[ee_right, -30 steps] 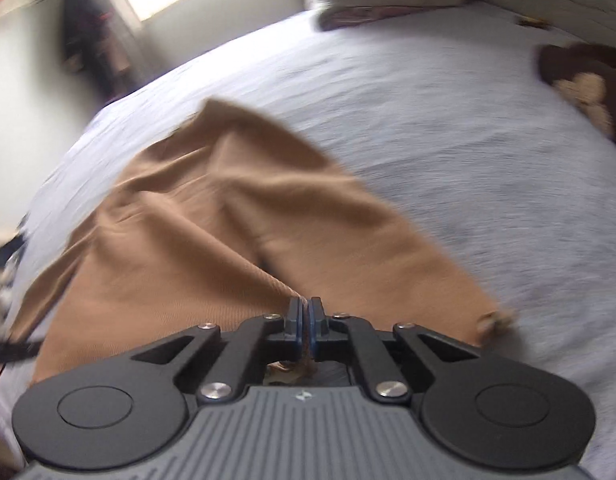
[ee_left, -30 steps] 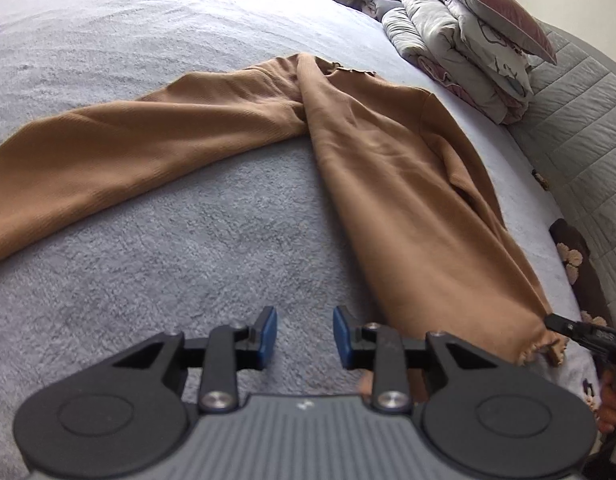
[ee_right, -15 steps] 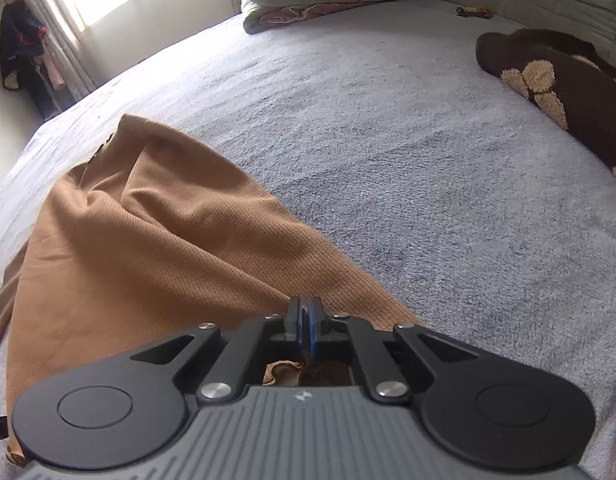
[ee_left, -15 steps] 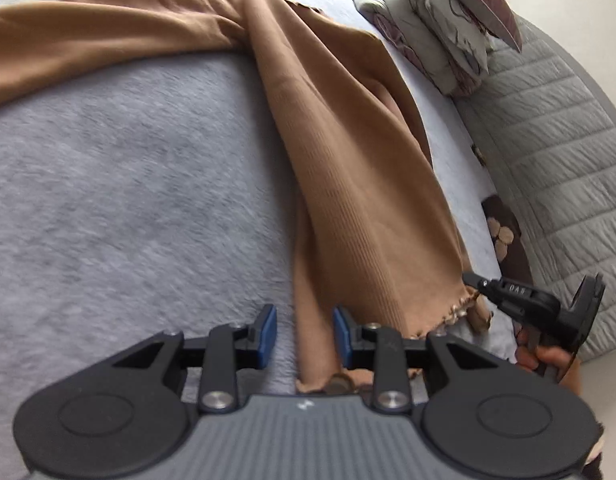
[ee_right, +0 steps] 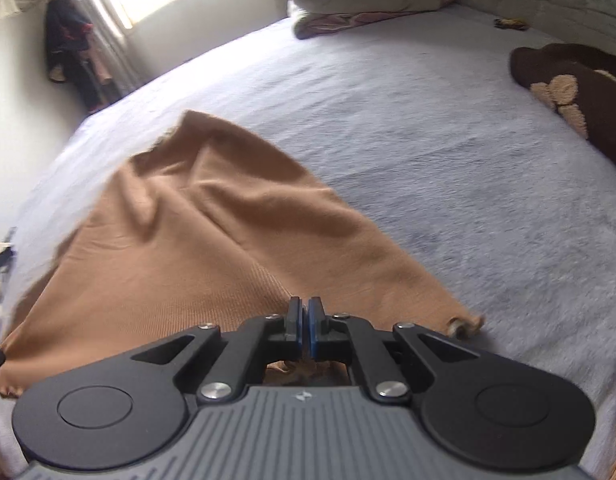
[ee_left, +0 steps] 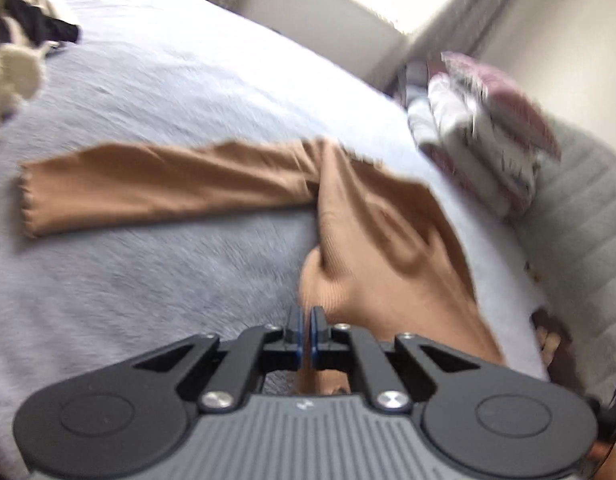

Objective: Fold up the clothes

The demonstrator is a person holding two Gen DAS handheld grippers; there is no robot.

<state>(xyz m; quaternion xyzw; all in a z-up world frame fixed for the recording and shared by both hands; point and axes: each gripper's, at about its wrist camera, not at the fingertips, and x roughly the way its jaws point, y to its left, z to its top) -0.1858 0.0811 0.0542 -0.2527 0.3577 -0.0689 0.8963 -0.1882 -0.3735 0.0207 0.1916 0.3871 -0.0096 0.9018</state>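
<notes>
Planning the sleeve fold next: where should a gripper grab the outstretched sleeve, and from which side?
Grip the sleeve at its cuff end, the frilled free edge farthest from the body. It lies flat and straight on the grey bedspread, so probably come in low from beyond the cuff, fingers straddling the edge. Both the left gripper and the right gripper are shut on the hem, so one must release first.

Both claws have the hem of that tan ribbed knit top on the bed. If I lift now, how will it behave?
The tan ribbed knit top will probably sag and drape, since it already creases between the left claw and the right claw. Its long sleeve lies spread on the grey fleece blanket and will likely trail. It looks thin, so probably light.
</notes>
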